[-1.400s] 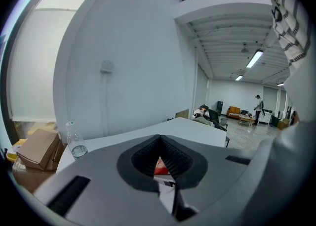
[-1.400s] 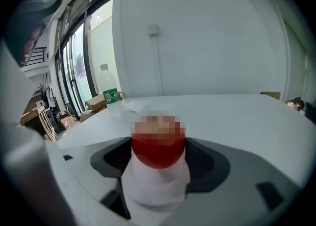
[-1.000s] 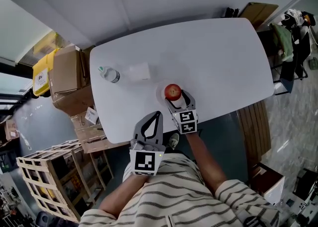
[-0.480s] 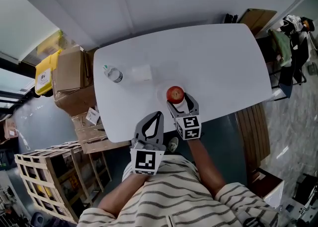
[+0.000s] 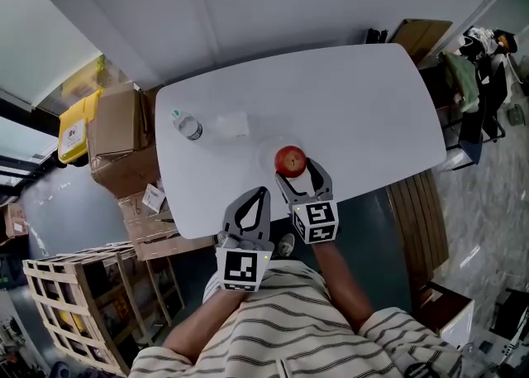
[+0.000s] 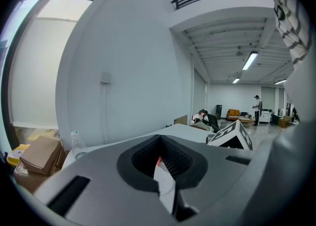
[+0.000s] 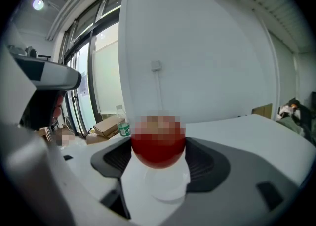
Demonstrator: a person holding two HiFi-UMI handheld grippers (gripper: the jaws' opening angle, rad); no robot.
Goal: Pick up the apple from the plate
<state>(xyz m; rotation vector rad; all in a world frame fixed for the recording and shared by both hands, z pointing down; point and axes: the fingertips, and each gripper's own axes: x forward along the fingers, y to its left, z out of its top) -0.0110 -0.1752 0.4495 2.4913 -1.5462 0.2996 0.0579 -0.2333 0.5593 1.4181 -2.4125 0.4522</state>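
one red apple [image 7: 158,143] was clamped between the right gripper's [image 5: 293,168] jaws at the white plate [image 7: 165,188]; contact with it unclear. best lifted straight up, grip steady, plate left undisturbed. right forearm [image 5: 335,269] extended toward the table's [image 5: 364,103] near edge; left gripper [image 5: 264,191] closed, empty, alongside.

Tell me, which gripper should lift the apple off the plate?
The right one. The right gripper has its jaws against both sides of the apple, over the plate. The left gripper is shut and sits at the near edge of the table, off to the apple's side.
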